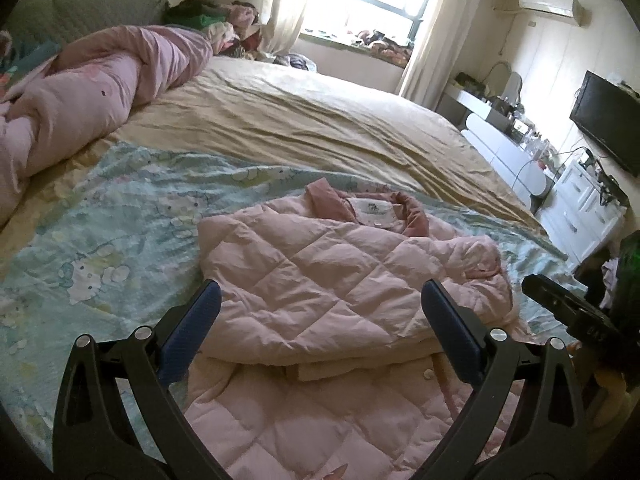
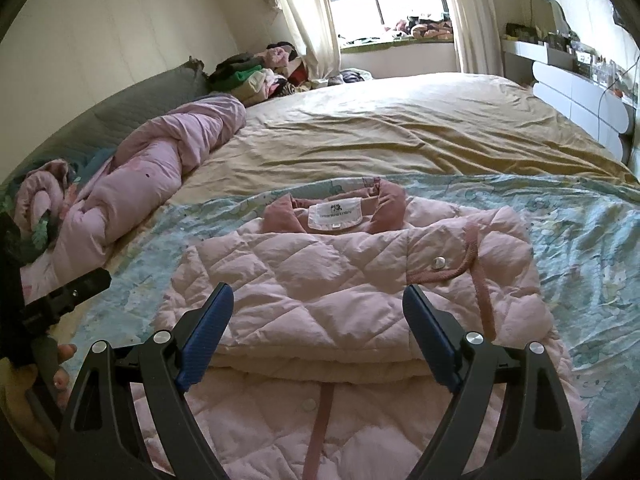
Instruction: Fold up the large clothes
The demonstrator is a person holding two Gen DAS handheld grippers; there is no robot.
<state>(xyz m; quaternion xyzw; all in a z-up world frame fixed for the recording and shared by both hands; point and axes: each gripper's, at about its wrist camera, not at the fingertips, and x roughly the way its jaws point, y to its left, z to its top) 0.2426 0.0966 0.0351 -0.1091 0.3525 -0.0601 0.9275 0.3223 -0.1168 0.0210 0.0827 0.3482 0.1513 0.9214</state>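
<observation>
A pale pink quilted jacket [image 1: 320, 280] lies on the bed, its sleeves folded in over the front; its darker pink collar and white label face away from me. It also shows in the right wrist view [image 2: 340, 280]. My left gripper [image 1: 320, 300] is open and empty, hovering just above the jacket's folded edge. My right gripper [image 2: 318, 308] is open and empty over the same fold. The right gripper's body shows at the right edge of the left wrist view [image 1: 576, 312]; the left one shows at the left edge of the right wrist view [image 2: 64, 296].
The jacket rests on a light blue cartoon-print sheet [image 1: 120, 232] over a tan bedspread [image 2: 400, 128]. A rolled pink quilt [image 2: 132, 184] lies to the left. Piled clothes [image 2: 256, 72] sit by the headboard. White drawers [image 1: 580, 200] and a TV [image 1: 604, 120] stand right.
</observation>
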